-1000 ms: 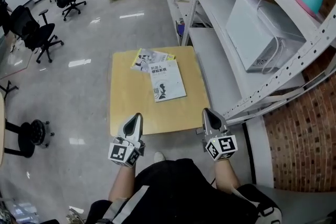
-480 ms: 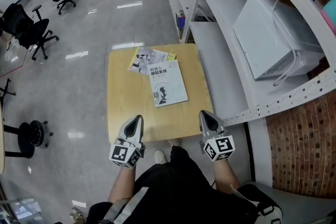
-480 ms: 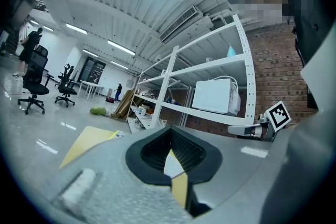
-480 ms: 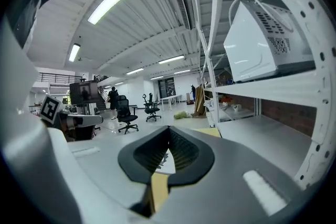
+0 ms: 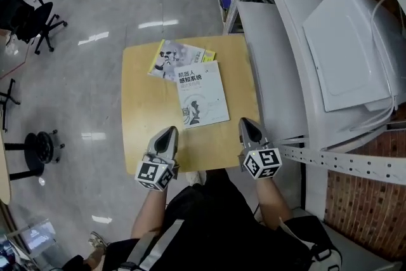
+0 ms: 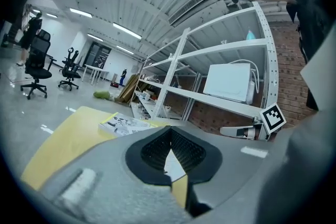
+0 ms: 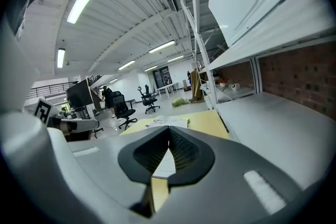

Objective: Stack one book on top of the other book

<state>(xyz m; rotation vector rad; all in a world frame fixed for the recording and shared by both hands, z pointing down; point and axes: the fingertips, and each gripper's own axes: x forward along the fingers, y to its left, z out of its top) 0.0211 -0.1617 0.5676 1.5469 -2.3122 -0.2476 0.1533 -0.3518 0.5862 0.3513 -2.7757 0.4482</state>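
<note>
A white book [image 5: 202, 94] lies on the small yellow table [image 5: 143, 108], overlapping the near corner of a second book with a yellow spine [image 5: 172, 59] behind it. That second book [image 6: 126, 124] [image 7: 167, 123] also shows past each gripper's tips in both gripper views. My left gripper [image 5: 168, 134] is shut and empty over the table's near left edge. My right gripper [image 5: 246, 127] is shut and empty over the near right edge, just right of the white book's near corner. Neither touches a book.
White metal shelving [image 5: 285, 92] runs along the table's right side, with a white box-like appliance [image 5: 352, 41] on it. Black office chairs [image 5: 28, 16] stand on the grey floor to the left. A brick wall [image 5: 374, 200] is at the right.
Both grippers have come forward and down from the near edge to hang over the table. The view has tilted down, so the table and books sit closer beneath me.
</note>
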